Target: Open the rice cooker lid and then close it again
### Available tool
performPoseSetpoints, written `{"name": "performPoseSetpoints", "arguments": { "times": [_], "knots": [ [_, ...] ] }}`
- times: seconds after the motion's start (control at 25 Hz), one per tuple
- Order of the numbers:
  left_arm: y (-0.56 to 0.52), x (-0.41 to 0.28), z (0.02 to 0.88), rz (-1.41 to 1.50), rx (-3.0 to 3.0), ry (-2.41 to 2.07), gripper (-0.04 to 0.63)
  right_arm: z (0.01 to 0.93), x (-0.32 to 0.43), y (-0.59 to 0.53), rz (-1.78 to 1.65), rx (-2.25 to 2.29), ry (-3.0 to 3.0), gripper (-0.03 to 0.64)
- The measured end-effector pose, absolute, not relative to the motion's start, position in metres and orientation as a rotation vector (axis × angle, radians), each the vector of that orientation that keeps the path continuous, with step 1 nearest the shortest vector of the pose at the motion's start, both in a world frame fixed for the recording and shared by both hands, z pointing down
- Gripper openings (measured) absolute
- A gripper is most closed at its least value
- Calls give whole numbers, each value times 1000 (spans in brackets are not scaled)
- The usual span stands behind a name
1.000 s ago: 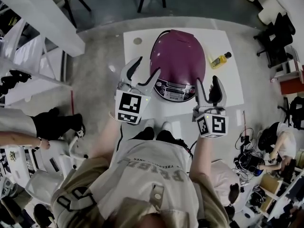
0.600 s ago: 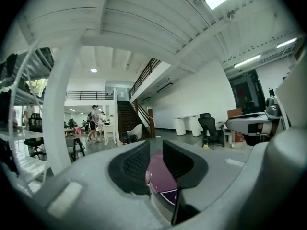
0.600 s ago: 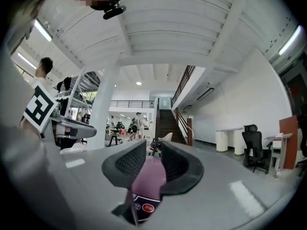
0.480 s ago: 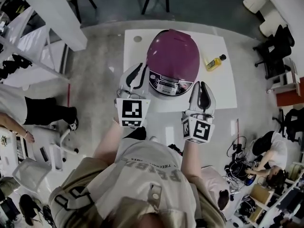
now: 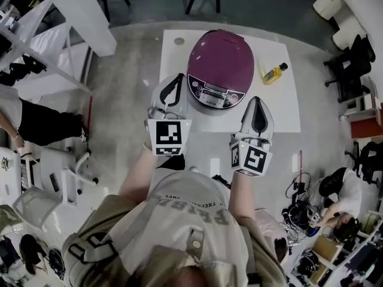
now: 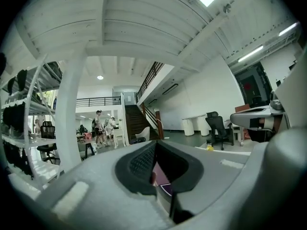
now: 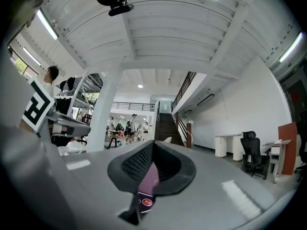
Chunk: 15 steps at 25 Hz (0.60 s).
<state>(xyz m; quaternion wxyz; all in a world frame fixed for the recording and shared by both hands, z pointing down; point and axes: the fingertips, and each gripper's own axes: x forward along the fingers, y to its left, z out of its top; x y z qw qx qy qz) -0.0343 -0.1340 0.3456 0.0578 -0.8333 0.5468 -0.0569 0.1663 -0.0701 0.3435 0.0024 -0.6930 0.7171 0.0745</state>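
Observation:
The purple rice cooker (image 5: 220, 64) stands on the white table (image 5: 281, 109) with its lid down and its control panel (image 5: 214, 94) facing me. My left gripper (image 5: 179, 78) hovers beside the cooker's front left, apart from it. My right gripper (image 5: 257, 100) hovers off its front right, over the table. Both sets of jaws have just been closing and now stand shut with nothing between them. In the left gripper view (image 6: 154, 145) and the right gripper view (image 7: 152, 145), a sliver of the purple cooker (image 7: 148, 181) shows through the hollow of the closed pads.
A small yellow bottle (image 5: 274, 73) lies on the table to the right of the cooker. A white pillar and shelving (image 5: 54, 34) stand at the left, with office chairs (image 5: 353, 58) at the right. A person sits among cables at the lower right (image 5: 335, 187).
Both grippers have drawn back from the cooker toward me, and their jaws went from open to shut. The cooker's lid stays down.

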Motion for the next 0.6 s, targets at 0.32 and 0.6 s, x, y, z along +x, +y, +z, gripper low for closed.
{"name": "performPoseSetpoints", "arguments": {
  "times": [0.32,0.6],
  "knots": [
    [-133,-42,351,-197,-2519,1660,11,345,166,-65,246,-2197,2223,0],
    [-139,-42,349,-171,-2516,1644,11,346,164,-68,256,-2214,2232,0]
  ]
}}
